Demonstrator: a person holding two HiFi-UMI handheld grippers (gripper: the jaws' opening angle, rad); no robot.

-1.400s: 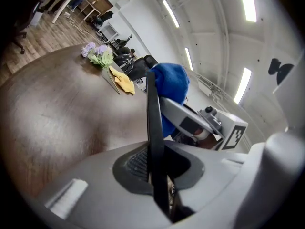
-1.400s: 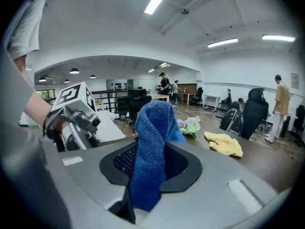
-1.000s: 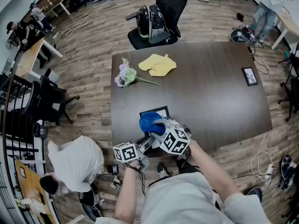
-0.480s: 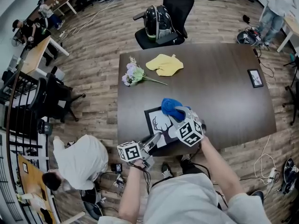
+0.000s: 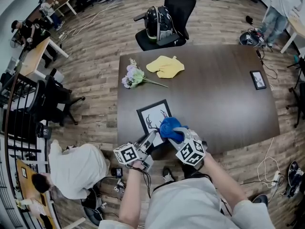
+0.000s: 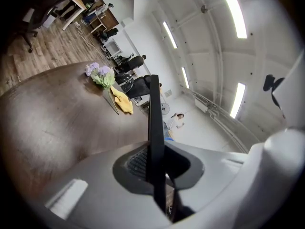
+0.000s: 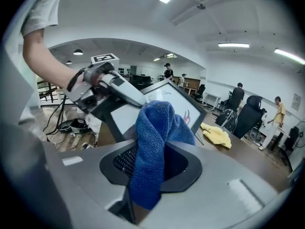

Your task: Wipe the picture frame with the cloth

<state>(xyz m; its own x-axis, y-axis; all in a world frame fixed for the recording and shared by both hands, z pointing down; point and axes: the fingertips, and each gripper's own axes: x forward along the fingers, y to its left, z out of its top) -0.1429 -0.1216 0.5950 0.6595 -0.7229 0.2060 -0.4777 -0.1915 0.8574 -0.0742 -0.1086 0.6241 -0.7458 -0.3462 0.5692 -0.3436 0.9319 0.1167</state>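
Note:
A black picture frame [image 5: 153, 119] with a white antler print is tilted up off the dark table [image 5: 224, 104] near its front edge. My left gripper [image 5: 150, 139] is shut on the frame's near edge. The left gripper view shows the frame [image 6: 155, 123] edge-on, clamped in that gripper [image 6: 156, 173]. A blue cloth [image 5: 170, 127] is bunched in my right gripper [image 5: 175, 133], which is shut on it, and the cloth rests against the frame's lower right part. In the right gripper view the cloth [image 7: 155, 137] hangs out of the right gripper [image 7: 152, 171] in front of the frame [image 7: 164, 99].
A yellow cloth [image 5: 165, 66] and a bunch of artificial flowers [image 5: 133, 75] lie at the table's far left. A small framed picture [image 5: 258, 79] lies at the right. An office chair with a backpack [image 5: 161, 22] stands behind the table. A person [image 5: 76, 168] crouches on the floor at left.
The blue cloth went up to the frame's far right corner, then came back down to its near right side. The left gripper kept hold of the frame, which now shows more of its face.

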